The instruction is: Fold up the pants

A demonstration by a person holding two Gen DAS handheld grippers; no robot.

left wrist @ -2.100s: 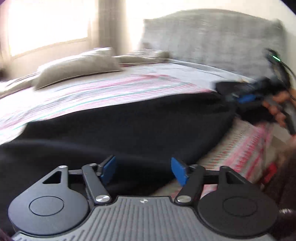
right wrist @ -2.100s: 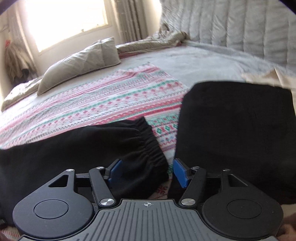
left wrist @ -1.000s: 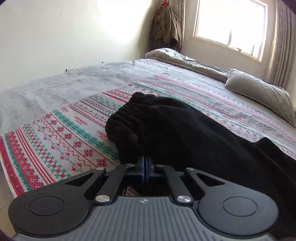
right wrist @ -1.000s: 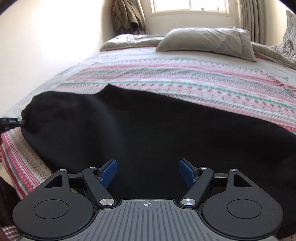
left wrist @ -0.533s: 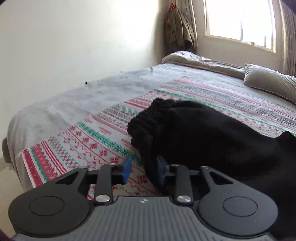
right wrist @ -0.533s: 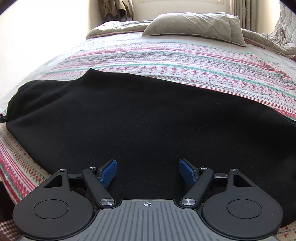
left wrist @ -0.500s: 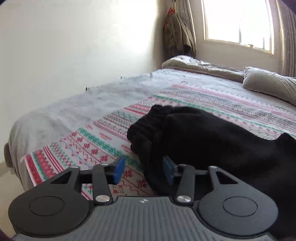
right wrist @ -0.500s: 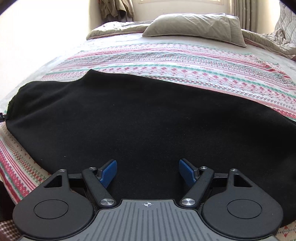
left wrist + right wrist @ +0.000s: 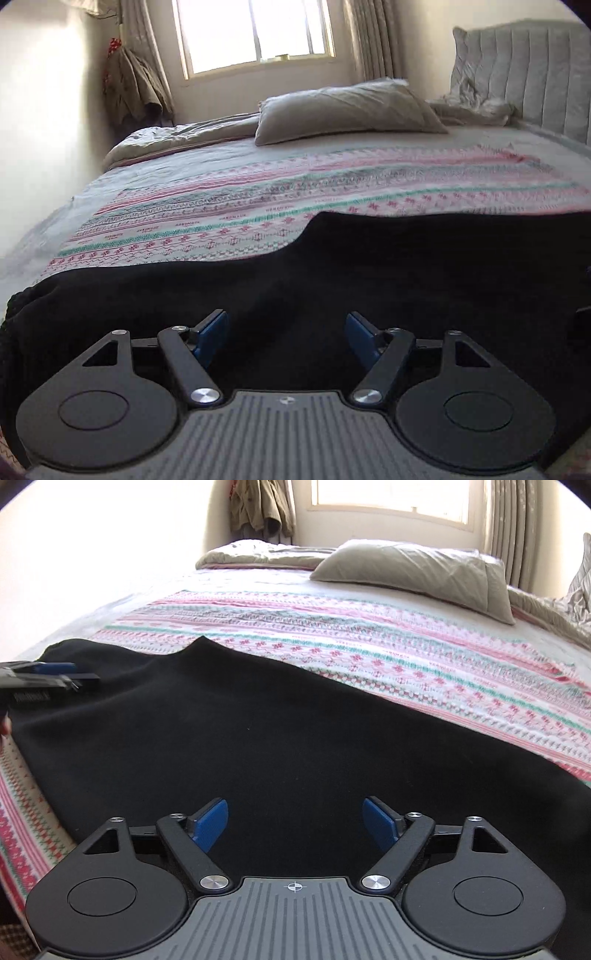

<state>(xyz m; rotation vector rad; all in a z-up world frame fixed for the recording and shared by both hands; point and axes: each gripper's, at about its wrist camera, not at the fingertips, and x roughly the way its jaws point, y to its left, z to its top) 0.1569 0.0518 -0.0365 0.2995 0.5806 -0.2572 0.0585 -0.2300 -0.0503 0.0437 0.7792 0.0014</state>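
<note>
Nearest, the left gripper [image 9: 286,332] and the right gripper [image 9: 295,821] both hover with blue pads spread wide, holding nothing, over black pants [image 9: 258,738] lying flat along the bed's near edge. Beyond lies a striped patterned blanket [image 9: 295,199], then a grey pillow [image 9: 343,110], a padded headboard [image 9: 535,74], and a bright window [image 9: 255,33].

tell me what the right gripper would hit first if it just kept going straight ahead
Most likely the flat black fabric pants, which lie spread across the line ahead of the open right gripper. Beyond them comes the pink and green patterned bedspread. How high the gripper sits above the cloth is unclear.
</note>
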